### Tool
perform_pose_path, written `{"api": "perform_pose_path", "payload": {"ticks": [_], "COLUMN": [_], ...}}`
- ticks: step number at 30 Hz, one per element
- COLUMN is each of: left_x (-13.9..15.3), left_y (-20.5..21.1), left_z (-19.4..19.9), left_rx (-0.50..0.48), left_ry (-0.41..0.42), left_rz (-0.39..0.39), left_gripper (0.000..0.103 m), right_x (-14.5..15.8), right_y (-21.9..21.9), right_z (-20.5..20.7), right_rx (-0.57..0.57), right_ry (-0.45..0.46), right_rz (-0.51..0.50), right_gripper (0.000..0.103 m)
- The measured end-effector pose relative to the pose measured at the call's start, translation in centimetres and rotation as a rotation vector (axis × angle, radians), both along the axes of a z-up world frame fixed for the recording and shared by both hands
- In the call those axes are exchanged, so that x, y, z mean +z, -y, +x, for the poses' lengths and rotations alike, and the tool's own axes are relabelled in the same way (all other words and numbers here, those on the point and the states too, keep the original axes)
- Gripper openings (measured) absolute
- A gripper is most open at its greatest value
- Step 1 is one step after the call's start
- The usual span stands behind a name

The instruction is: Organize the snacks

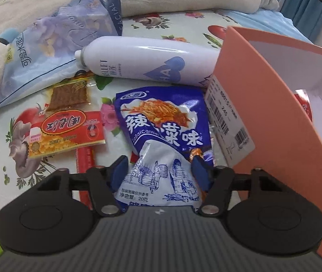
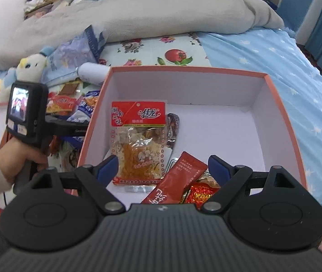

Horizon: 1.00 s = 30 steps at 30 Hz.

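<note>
Your left gripper is clenched on the crumpled lower end of one blue-and-white snack bag; the bag's bottom edge is cut off behind the gripper body, and it hides most of a red stick snack lying on the floral sheet. Beyond it, on the left, lie two more packets, a red-and-yellow snack packet and a clear packet with a brown slab, then one white spray can on its side. Your right gripper is spread wide and grasps nothing, hovering over the near end of the orange box. Inside, you can count four packets: a red-topped clear snack packet, a dark wrapper mostly hidden behind it, a red sachet, and a red-and-gold packet cut off by the gripper.
</note>
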<state>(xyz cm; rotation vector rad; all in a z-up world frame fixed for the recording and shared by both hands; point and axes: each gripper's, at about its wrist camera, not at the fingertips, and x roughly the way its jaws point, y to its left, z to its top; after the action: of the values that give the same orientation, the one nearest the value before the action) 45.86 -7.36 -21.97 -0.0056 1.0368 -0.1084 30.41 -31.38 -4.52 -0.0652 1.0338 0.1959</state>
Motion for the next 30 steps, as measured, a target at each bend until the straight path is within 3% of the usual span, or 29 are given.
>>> {"api": "perform_pose_path", "payload": {"ticks": [7, 16, 25, 30], "left_x": [0.6, 2.2, 7.5, 10.7], "left_y": [1.3, 0.9, 0.7, 1.1], "left_z": [-0.1, -1.3, -3.0, -3.8], "left_rx": [-0.042, -0.042, -0.027, -0.043], "left_ry": [0.010, 0.027, 0.073, 0.103], "left_rz": [0.052, 0.034, -0.001, -0.011], "left_gripper": [0.048, 0.044, 0.043, 0.043], "right_x": [0.8, 0.8, -1.1, -1.5], "right_y": [-0.3, 0.7, 2.8, 2.5], "right_z": [-0.5, -1.6, -0.2, -0.1], "right_rx": [-0.023, -0.067, -0.189, -0.197], "right_ry": [0.022, 0.001, 0.014, 0.020], "right_rz": [0.004, 0.014, -0.003, -0.017], "right_gripper": [0.088, 0.088, 0.088, 0.088]}}
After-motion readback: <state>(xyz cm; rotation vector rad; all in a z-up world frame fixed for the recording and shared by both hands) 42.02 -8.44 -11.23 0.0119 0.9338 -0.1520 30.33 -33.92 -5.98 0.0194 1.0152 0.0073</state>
